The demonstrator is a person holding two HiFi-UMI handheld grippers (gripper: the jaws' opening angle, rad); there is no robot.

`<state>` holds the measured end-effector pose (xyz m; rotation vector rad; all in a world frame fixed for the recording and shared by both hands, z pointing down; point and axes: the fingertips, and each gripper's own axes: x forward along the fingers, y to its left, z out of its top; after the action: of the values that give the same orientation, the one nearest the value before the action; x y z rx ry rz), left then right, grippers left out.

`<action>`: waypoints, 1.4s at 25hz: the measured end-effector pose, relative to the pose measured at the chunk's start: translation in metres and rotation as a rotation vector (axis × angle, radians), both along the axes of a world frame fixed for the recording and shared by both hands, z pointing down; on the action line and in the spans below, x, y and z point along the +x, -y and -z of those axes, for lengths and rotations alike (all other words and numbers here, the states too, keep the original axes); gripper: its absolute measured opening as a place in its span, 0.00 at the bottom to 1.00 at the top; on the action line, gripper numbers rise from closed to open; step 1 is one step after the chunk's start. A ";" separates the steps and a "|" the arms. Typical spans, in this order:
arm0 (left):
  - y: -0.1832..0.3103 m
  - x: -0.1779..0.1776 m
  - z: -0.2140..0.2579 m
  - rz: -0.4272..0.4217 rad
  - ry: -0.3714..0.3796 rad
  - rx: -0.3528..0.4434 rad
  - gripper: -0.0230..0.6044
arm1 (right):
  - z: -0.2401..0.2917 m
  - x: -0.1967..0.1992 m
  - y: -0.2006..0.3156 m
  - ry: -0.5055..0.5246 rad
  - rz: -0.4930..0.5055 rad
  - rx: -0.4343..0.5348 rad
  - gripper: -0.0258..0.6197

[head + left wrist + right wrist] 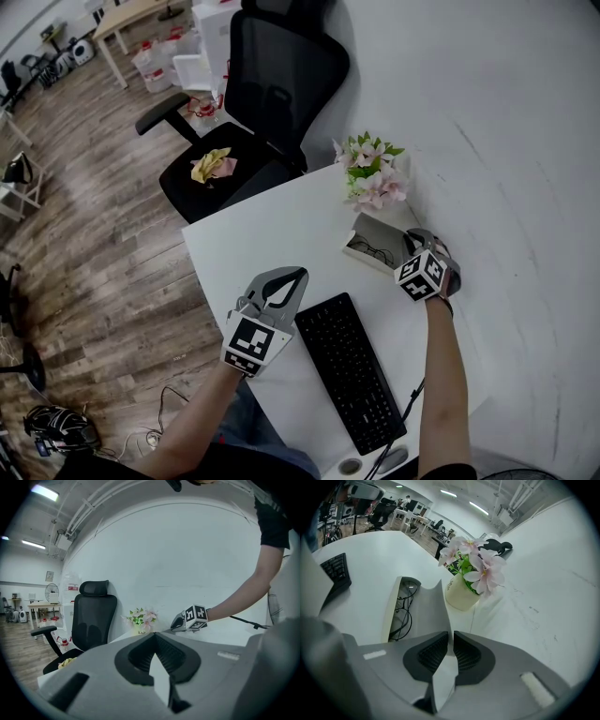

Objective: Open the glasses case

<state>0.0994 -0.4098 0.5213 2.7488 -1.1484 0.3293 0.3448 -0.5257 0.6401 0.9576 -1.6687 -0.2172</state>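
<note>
The glasses case (377,246) lies on the counter (262,244) just beside the potted flowers (372,173), between them and the keyboard (352,370). It is already open: the lid (427,604) stands up from the base and the glasses (401,611) show inside. My right gripper (451,633) sits at the lid's free edge with its jaws only a narrow slit apart. The edge is right at the tips, but I see no pad pressing on it, so I read this as a loosened hold, not a clamp. My left gripper (298,274) hovers over the counter to the left of the keyboard, jaws together and empty.

The job looks all but done, so what is left, as I judge it, is a clean let-go. I'd widen the right jaws until both pads stand clear of the lid before shifting that hand; otherwise the lid may drag along and tip the case or flop shut. Then I'd back out along the line the gripper points, up and away from the lid. The flowers are close on the far side, so I'd allow no sideways swing toward them. If the lid sags, the left gripper is free to steady the base.
</note>
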 end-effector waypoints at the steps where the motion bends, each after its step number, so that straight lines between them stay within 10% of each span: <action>1: 0.000 -0.001 0.000 0.001 0.000 0.000 0.05 | 0.000 0.000 0.000 0.003 -0.002 0.001 0.09; 16: -0.002 0.009 0.020 -0.021 -0.021 0.033 0.05 | 0.043 -0.007 -0.024 0.071 -0.017 0.053 0.11; 35: -0.039 0.026 0.107 -0.118 -0.062 0.187 0.05 | 0.219 -0.036 -0.198 0.970 -0.459 0.645 0.06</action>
<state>0.1254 -0.3710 0.4148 2.9727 -1.0537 0.1551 0.3085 -0.3282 0.4212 2.1396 -2.2065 0.0539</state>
